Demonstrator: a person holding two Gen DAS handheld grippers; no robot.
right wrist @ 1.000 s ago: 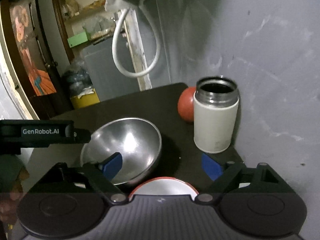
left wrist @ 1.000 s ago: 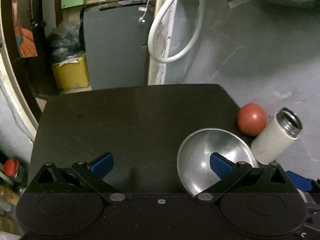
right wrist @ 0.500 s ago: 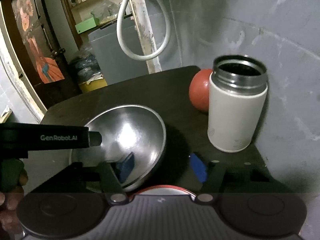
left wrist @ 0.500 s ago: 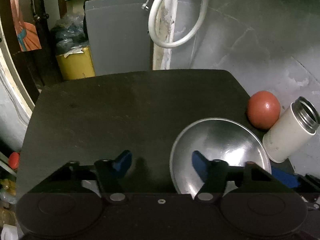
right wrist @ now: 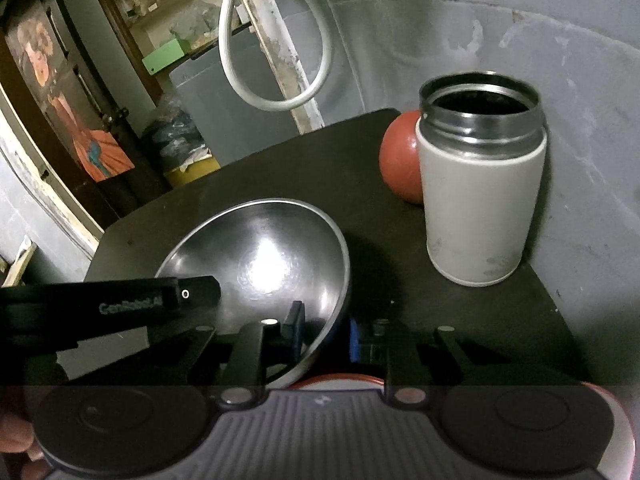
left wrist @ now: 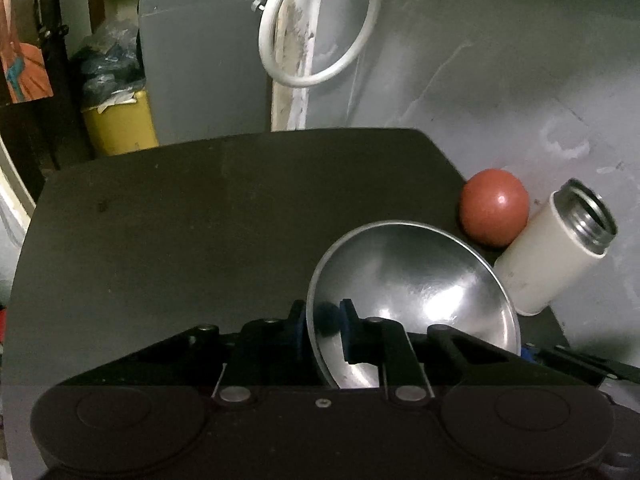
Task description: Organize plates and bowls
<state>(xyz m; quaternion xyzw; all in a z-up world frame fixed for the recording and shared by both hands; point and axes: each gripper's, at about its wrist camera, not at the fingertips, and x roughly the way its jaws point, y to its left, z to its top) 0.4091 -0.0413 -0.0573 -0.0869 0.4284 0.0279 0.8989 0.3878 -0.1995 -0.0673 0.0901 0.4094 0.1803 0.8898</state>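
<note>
Both tongs pinch the steel bowl on a dark table.

Silver all over on the steel bowl, mirror-bright with a white glare spot near its middle. It sits on a matte black table, plain, no pattern. Beyond the bowl, a brick-red ball with a small pale highlight. Just beside the ball, a flask with an off-white body and a bare silver metal neck, dark inside. Black gripper frames low in both views, royal-blue pads at the bowl's rim. Behind the table: a yellow bin, a flat grey cabinet, a white hose loop on a mottled grey wall.
</note>
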